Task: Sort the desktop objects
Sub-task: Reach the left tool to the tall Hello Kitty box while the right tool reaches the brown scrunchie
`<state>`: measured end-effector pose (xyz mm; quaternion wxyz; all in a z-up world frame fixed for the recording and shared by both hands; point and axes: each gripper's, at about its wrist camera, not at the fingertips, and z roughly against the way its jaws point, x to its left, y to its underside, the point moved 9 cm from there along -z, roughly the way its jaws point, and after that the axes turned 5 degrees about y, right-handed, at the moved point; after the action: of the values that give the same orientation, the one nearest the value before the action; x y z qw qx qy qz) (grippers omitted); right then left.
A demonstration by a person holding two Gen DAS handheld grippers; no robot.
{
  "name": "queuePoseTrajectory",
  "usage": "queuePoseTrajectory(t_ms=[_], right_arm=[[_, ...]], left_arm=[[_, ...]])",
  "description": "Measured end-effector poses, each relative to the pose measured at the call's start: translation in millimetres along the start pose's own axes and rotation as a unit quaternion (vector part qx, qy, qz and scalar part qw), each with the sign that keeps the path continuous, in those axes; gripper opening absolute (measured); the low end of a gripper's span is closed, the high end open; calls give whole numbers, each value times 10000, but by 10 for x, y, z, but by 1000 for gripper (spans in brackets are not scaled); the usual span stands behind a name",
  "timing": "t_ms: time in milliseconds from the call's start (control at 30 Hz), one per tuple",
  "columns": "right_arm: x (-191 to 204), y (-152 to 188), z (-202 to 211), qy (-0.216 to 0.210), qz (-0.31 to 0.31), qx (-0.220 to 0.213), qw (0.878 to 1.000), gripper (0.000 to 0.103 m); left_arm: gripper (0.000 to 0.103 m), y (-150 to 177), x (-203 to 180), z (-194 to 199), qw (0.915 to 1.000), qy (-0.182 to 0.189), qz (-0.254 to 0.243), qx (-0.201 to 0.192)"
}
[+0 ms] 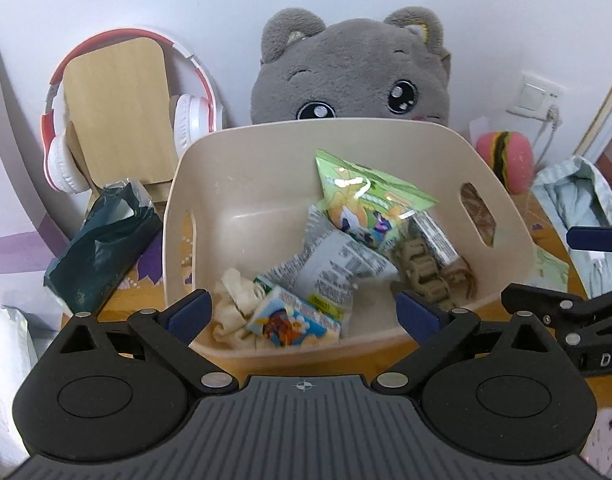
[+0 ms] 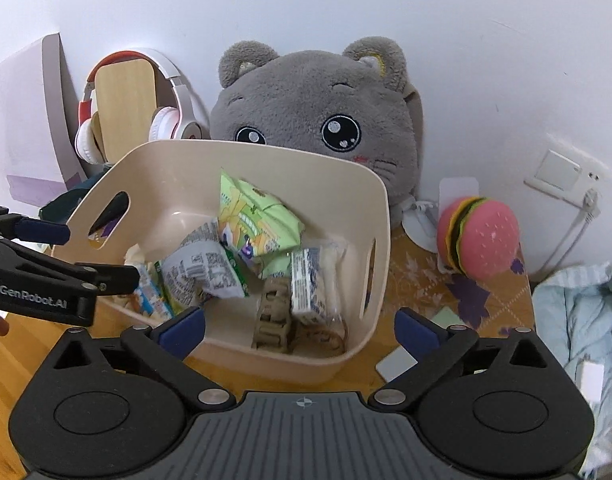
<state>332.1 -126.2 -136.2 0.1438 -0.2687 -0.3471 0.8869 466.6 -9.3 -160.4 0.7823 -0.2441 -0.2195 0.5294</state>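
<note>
Left wrist view: left gripper (image 1: 304, 312) wide open, holding nothing, hanging over the near rim of the beige bin (image 1: 210, 152).
Right wrist view: right gripper (image 2: 300, 330) wide open too, holding nothing, at the bin's near rim.
Bin: sitting mid-desk, in front of the grey plush cat (image 1: 353, 68) by the wall.
Inside the bin: green snack bag (image 1: 365, 196), grey packet (image 1: 329, 264), small colourful box (image 1: 294, 320), tan hair clip (image 2: 272, 320); likely dropped there so small things stay together.
Seen only from the left: dark green pouch (image 1: 102, 248) lying just left of the bin.
Seen better from the right: burger toy (image 2: 477, 236) near the back right corner, and a white card (image 2: 395, 364) and a pale green card (image 2: 447, 317) on the desk just right of the bin.
Still out: pouch and cards, likely next to sort.
</note>
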Motion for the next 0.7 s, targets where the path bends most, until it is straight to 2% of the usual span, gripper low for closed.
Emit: queuePoseTrajectory(t_ms=[200,433,700], right_arm=[[-33,308,145,80,-171,117,9998,103],[9,799,166,99,-203,562,9982,103],[212,1232,167,-111,-363,1025,9940,103]], left_arm=[[101,384,-104,143,9995,128,-169,225],[101,955,-248,236,9965,262,-464,639],[101,1568,-341,252,9926,348,-402,1091]])
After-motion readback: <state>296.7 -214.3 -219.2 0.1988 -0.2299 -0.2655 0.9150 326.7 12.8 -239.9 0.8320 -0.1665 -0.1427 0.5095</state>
